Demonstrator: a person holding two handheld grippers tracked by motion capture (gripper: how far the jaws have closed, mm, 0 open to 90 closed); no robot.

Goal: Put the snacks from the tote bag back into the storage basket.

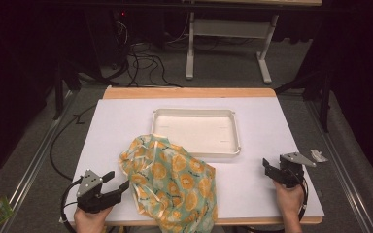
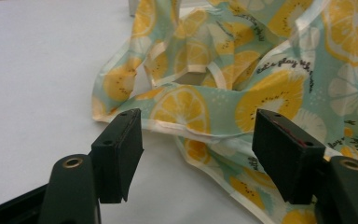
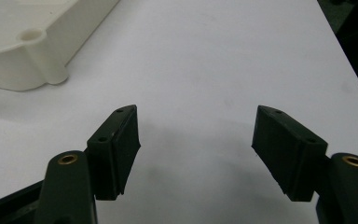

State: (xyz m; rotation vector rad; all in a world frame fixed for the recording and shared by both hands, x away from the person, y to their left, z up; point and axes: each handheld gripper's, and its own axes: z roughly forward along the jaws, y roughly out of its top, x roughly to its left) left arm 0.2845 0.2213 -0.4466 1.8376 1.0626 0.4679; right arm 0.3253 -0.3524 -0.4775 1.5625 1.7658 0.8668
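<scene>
A white rectangular table top with a wooden edge (image 1: 126,121) is lying under the high camera. Near its centre, slightly toward twelve o'clock, a shallow cream plastic tray with rounded corners (image 1: 235,136) is sitting with nothing in it. A crumpled light-teal cloth printed with orange and lemon slices (image 1: 172,182) is spreading from the tray's seven o'clock corner, where its upper edge is overlapping the tray rim, down toward six o'clock, where it is hanging over the table's near edge.

At about eight o'clock on the table, the left gripper (image 1: 116,182) is resting low in the person's left hand (image 1: 91,219), pointing toward three o'clock at the cloth, just beside its edge. In the left gripper view the left gripper (image 2: 198,140) is showing its jaws standing wide apart with nothing between them, and the cloth's (image 2: 242,79) hemmed edge is lying right ahead of the pads on the white surface.

At about four o'clock, the right gripper (image 1: 268,167) is sitting in the person's right hand (image 1: 290,201), well apart from the cloth and near the tray's five o'clock corner. In the right gripper view the right gripper (image 3: 196,135) is likewise spread wide and holding nothing, hovering over bare white table, with the tray's corner (image 3: 32,51) lying at ten o'clock.
</scene>
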